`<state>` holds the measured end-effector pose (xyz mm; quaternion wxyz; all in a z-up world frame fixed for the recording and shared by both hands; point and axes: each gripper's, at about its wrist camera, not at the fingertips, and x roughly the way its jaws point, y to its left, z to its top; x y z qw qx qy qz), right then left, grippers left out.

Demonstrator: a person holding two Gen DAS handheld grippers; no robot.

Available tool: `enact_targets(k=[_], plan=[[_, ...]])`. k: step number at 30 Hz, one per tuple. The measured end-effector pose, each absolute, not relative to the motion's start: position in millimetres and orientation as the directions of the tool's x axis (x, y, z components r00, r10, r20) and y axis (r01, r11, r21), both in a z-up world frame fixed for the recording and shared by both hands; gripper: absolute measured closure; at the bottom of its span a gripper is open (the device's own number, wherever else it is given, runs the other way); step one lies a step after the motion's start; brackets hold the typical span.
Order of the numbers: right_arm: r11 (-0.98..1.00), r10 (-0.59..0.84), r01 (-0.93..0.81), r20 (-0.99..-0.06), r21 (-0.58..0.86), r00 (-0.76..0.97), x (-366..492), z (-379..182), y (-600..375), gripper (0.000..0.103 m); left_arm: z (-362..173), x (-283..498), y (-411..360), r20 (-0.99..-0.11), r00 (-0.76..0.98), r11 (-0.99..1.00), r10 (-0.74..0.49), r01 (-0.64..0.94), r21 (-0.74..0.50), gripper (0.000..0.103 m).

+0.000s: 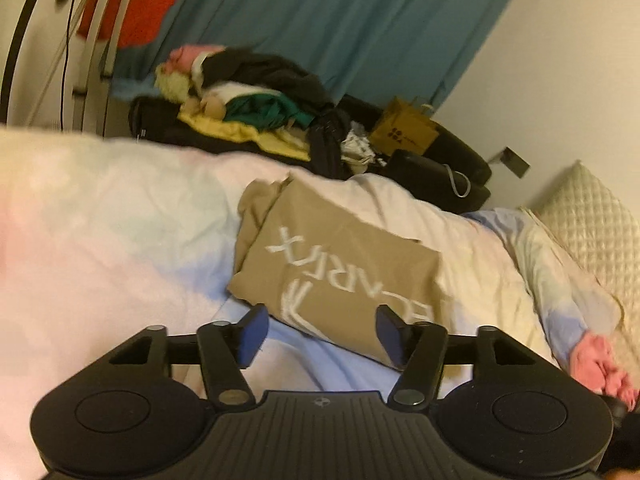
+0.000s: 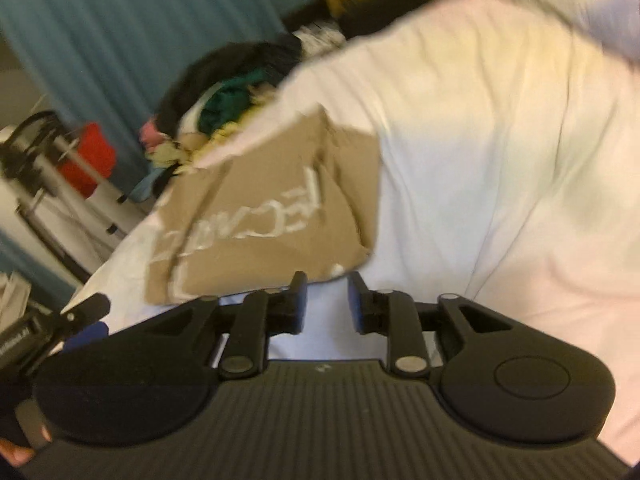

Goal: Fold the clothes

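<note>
I see both my left gripper [image 1: 320, 330] and right gripper [image 2: 327, 302] spread, holding nothing, near the folded tan shirt's [image 1: 340, 264] edge on the bed [image 1: 120, 216].

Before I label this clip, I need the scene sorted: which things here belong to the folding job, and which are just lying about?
Belongs to the job:
tan shirt, folded on the bed
left gripper, open
right gripper, open

Lying about:
clothes pile
brown paper bag
quilted pillow
teal curtain
pastel bedcover

White lettering on tan garment [image 2: 272, 204] smeared by blur, clothes pile [image 1: 256, 96] indistinct
</note>
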<state>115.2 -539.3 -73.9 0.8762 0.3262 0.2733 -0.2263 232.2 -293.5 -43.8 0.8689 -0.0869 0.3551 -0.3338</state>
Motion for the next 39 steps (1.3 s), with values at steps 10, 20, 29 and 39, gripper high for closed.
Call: enact_targets(k=[10,20,29,39], plan=[[0.836,-0.262,0.426,-0.43,0.347,0.864,33,35,-465,0.006,59,112,-249,-0.479,0.622,0.769,-0.619,0.603,-0.212,0.0],[0.871,-0.309,0.398,-0.31,0.287,0.899,-35,63,-400,0.006,85,13,-185,-0.359,0.712,0.782,-0.604,0.617,-0.092,0.0],[0.894,-0.347,0.401,-0.257,0.2,0.902,-53,33,-359,0.006,67,-26,-142,-0.292,0.752,0.798,-0.591,0.597,-0.076,0.0],[0.885,-0.35,0.413,-0.279,0.216,0.894,-33,0,-353,0.006,37,-5,-119,-0.301,0.774,0.826,-0.557,0.556,-0.096,0.0]])
